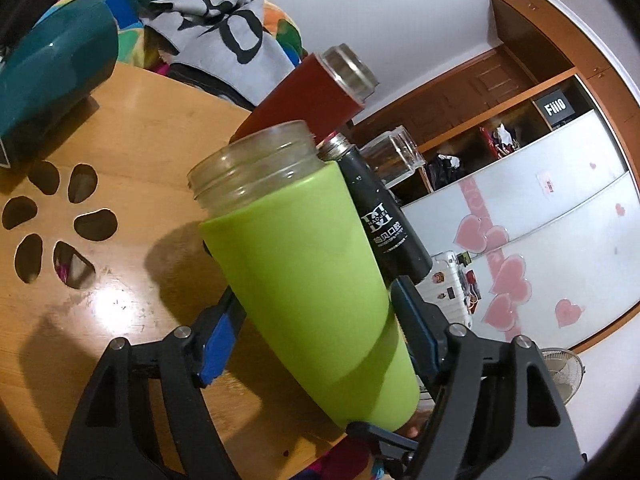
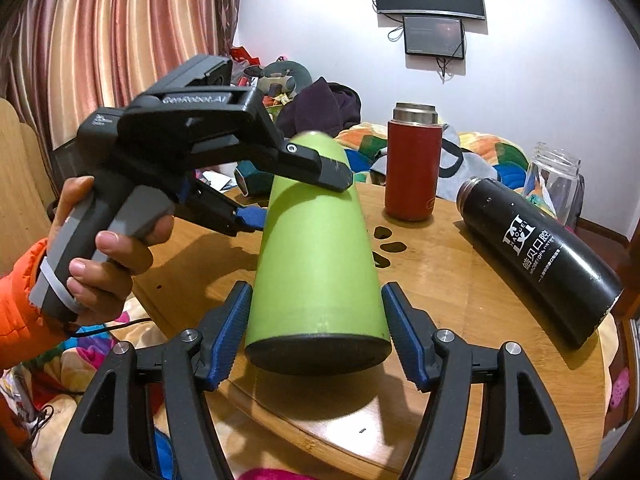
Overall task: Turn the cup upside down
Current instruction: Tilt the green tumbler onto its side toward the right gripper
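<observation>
The cup is a clear bottle in a lime-green sleeve (image 1: 308, 248), open mouth, no lid. My left gripper (image 1: 316, 320) is shut on its middle and holds it tilted above the round wooden table (image 1: 120, 120). In the right wrist view the green cup (image 2: 316, 248) lies nearly level with its dark base toward the camera, and the left gripper (image 2: 296, 192) clamps its far part. My right gripper (image 2: 316, 332) is open, with its blue pads (image 2: 230, 332) on either side of the cup's base, a small gap on each side.
A red flask (image 2: 412, 164) stands upright on the table. A black flask (image 2: 540, 256) lies on its side at the right. A clear glass jar (image 2: 556, 184) stands behind it. A teal cup (image 1: 52, 68) lies at the far left. Bedding surrounds the table.
</observation>
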Available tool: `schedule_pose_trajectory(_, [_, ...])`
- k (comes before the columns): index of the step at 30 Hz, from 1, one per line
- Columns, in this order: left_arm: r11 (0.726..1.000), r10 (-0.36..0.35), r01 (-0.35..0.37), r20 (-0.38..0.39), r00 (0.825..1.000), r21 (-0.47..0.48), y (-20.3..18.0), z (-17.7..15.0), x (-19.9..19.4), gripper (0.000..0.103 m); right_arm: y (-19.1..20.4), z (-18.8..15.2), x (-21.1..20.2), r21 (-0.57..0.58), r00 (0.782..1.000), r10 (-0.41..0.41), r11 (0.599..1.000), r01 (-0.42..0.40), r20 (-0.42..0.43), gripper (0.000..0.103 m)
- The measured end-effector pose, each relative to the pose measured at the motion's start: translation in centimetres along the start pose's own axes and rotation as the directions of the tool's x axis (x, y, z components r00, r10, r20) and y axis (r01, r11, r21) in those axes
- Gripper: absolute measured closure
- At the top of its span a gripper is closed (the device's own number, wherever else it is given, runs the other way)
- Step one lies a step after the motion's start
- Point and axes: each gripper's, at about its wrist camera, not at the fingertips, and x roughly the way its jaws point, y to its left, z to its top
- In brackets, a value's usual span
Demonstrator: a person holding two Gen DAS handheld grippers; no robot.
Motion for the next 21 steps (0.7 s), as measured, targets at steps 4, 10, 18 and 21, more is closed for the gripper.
schedule_pose_trajectory(4, [0.999,0.04,-0.04,-0.009,0.999,-0.001,-0.1,0.0,0.1,0.025,0.0,-0.1,-0.1,0.005,1.0,0.011,1.0,-0.011,0.002,0.04])
schedule_pose_trajectory(10, [0.997,0.047,-0.049,-0.037,0.998,-0.055,1.0,-0.1,0.6,0.022,0.0,-0.1,0.0,0.005,1.0,0.015,1.0,-0.015,0.004,0.041])
schedule_pose_trajectory(18, [0.996,0.061,-0.064,-0.039,0.997,-0.059,1.0,-0.5,0.0,0.02,0.4,-0.2,0.0,-0.011,1.0,0.026,1.0,-0.026,0.01,0.041])
schedule_pose_trajectory(21, [0.995,0.09,-0.092,-0.049,0.995,-0.043,0.8,-0.5,-0.2,0.016,0.3,-0.2,0.1,-0.009,0.999,0.036,0.999,-0.036,0.012,0.041])
